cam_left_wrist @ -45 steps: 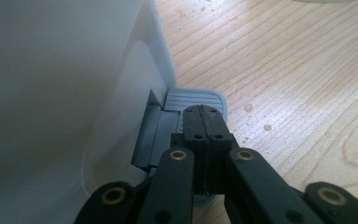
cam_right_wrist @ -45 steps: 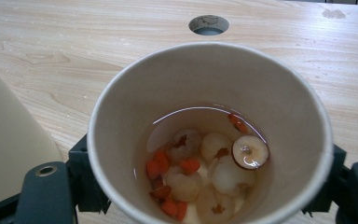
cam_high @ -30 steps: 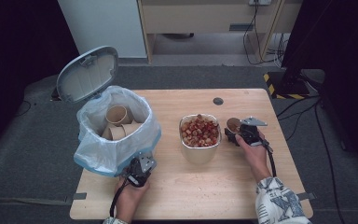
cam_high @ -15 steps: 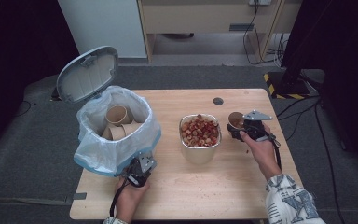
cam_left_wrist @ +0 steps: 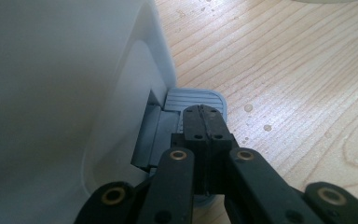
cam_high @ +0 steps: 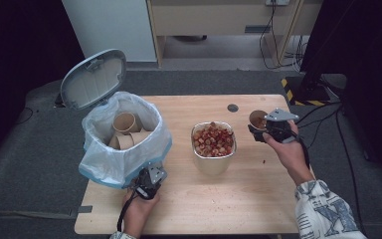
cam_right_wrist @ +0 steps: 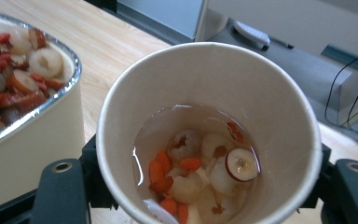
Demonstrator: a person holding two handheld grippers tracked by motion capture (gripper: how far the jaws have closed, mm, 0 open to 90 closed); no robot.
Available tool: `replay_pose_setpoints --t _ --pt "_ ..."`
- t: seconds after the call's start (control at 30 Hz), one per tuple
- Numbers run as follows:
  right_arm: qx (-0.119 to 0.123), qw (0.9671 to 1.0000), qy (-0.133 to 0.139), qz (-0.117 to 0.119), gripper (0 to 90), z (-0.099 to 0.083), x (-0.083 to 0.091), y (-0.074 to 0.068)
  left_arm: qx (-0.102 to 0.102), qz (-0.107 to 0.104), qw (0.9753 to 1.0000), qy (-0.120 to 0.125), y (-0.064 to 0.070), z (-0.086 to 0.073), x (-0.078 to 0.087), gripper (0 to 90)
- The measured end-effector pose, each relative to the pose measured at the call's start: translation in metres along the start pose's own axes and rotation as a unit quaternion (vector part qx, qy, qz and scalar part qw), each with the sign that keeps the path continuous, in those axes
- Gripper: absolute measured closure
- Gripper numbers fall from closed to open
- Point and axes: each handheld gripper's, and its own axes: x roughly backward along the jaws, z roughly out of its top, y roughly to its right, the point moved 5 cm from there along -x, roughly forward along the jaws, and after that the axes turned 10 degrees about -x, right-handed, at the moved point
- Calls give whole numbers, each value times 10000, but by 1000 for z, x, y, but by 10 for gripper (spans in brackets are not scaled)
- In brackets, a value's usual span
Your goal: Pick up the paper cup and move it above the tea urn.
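Paper cup (cam_right_wrist: 209, 135) — thin-walled, crushable, with liquid and fruit inside — sits clamped at mid-wall by right gripper (cam_high: 271, 130) fingers just right of the bowl (cam_high: 213, 149) above the worktop (cam_high: 204, 209); left gripper (cam_left_wrist: 204, 122) fingers closed, pressing bin pedal (cam_left_wrist: 193, 100).

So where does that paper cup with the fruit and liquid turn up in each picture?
High view: paper cup at right, held in the right gripper.
Left gripper view: not in it.
Right gripper view: paper cup in the centre, between the jaws.
Shared landmark: the fruit tub beside it.
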Motion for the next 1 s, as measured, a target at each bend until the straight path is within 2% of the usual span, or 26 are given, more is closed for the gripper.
replay_pose_setpoints --t 0.23,0.5,1.0 --pt "160 9998 81 11 306 15 8 3 4 -7 10000 5 0 0 0 893" --pt "252 9995 130 134 322 28 14 0 3 -5 10000 3 0 0 0 894" --pt "375 9988 282 105 321 51 22 3 -7 -2 10000 3 0 0 0 894"
